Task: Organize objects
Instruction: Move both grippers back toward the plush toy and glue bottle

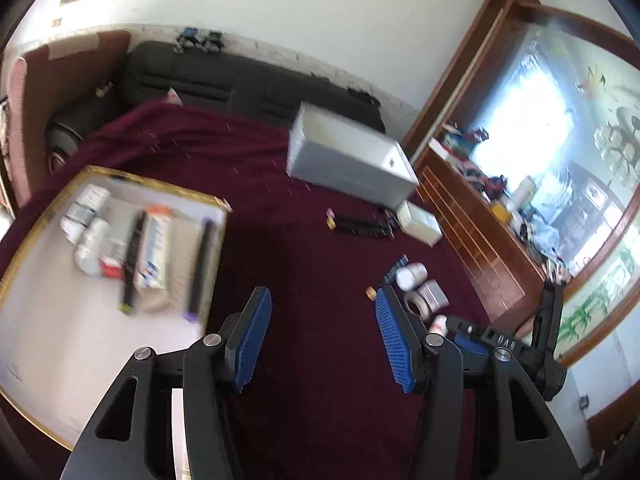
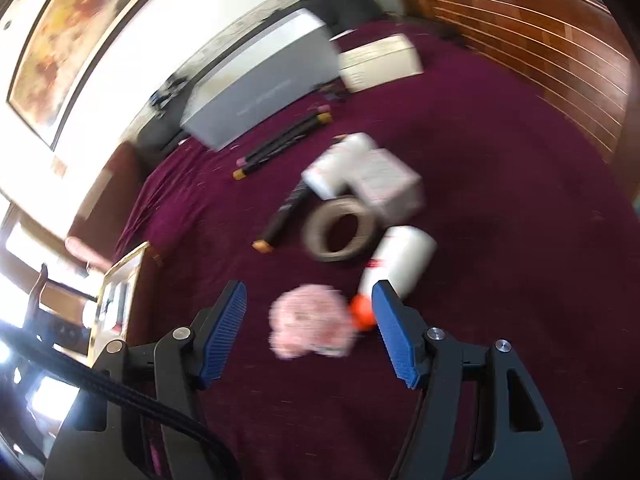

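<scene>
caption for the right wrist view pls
Open right gripper above a pink packet on the maroon cloth.

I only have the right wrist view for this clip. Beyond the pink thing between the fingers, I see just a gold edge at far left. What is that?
Observer: It is a gold-rimmed white tray lying on the maroon cloth; the left wrist view shows it whole.
Operator: Anything in it yet?
Observer: Yes, white bottles, a carton and two dark markers lie in it, though blurred.
Operator: And the left gripper, is it carrying something?
Observer: No, the left gripper is open, with only cloth showing between its blue pads.
</scene>
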{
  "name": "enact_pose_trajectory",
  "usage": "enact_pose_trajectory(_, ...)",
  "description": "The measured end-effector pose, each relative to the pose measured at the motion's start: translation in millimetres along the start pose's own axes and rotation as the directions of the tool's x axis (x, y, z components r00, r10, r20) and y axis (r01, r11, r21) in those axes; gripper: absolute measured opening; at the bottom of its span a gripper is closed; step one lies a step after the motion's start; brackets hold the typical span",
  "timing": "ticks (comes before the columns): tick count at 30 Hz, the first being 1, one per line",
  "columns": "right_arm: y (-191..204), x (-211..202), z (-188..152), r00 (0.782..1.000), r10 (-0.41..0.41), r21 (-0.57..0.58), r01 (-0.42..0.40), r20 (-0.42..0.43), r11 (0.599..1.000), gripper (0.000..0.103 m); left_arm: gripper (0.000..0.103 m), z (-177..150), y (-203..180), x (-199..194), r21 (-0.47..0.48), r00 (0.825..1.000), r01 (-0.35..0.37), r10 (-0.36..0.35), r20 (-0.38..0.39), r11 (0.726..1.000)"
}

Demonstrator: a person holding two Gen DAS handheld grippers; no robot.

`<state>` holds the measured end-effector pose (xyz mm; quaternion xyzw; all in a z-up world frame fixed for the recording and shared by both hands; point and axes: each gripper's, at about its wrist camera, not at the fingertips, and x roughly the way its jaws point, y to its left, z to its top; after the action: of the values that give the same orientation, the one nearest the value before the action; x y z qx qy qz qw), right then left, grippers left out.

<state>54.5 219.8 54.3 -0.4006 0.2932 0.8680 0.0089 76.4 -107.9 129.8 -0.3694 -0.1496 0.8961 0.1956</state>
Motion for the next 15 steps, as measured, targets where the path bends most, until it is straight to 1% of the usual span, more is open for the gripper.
enact_pose_trajectory(1, -8, -5, 1, 1.000, -0.009, 0.007, 0.009, 0.011, 1.000, 0.064, 0.048, -7, -8, 13, 0.004, 0.999, 0.019, -0.019, -0.045, 1.000)
enact_pose_trajectory(2, -16, -12, 4, 0.999, -0.025, 0.015, 0.024, 0.027, 1.000, 0.065, 0.048, -12, -13, 20, 0.010, 0.997, 0.030, -0.029, -0.073, 0.999)
enact_pose_trajectory(4, -30, -20, 10, 0.997, -0.052, 0.033, 0.051, 0.053, 0.998, 0.068, 0.048, -26, -28, 42, 0.037, 0.989, 0.038, -0.032, -0.145, 0.999)
enact_pose_trajectory(5, -37, -23, 12, 0.996, -0.060, 0.040, 0.057, 0.060, 0.998, 0.068, 0.048, -33, -34, 50, 0.047, 0.985, 0.040, -0.031, -0.172, 0.998)
enact_pose_trajectory(7, -49, -24, 19, 0.994, -0.084, 0.058, 0.080, 0.070, 0.995, 0.068, 0.048, -43, -42, 61, 0.072, 0.979, 0.042, -0.027, -0.202, 0.996)
enact_pose_trajectory(8, -52, -23, 24, 0.993, -0.096, 0.061, 0.092, 0.068, 0.994, 0.068, 0.048, -49, -46, 65, 0.098, 0.979, 0.027, -0.007, -0.205, 0.995)
enact_pose_trajectory(10, -55, -16, 30, 0.994, -0.100, 0.063, 0.097, 0.054, 0.993, 0.068, 0.048, -58, -54, 71, 0.169, 0.979, -0.024, 0.057, -0.194, 0.985)
enact_pose_trajectory(11, -57, -14, 30, 0.994, -0.096, 0.062, 0.093, 0.043, 0.994, 0.068, 0.048, -62, -59, 74, 0.220, 0.978, -0.061, 0.102, -0.181, 0.974)
enact_pose_trajectory(13, -56, -7, 34, 0.995, -0.093, 0.062, 0.092, 0.020, 0.994, 0.068, 0.048, -66, -63, 76, 0.285, 0.975, -0.112, 0.161, -0.153, 0.952)
enact_pose_trajectory(14, -54, -2, 36, 0.994, -0.110, 0.057, 0.109, 0.005, 0.992, 0.068, 0.048, -67, -64, 77, 0.306, 0.973, -0.133, 0.183, -0.140, 0.943)
enact_pose_trajectory(15, -51, 3, 38, 0.991, -0.135, 0.043, 0.135, -0.014, 0.990, 0.068, 0.048, -68, -62, 80, 0.311, 0.973, -0.137, 0.187, -0.137, 0.940)
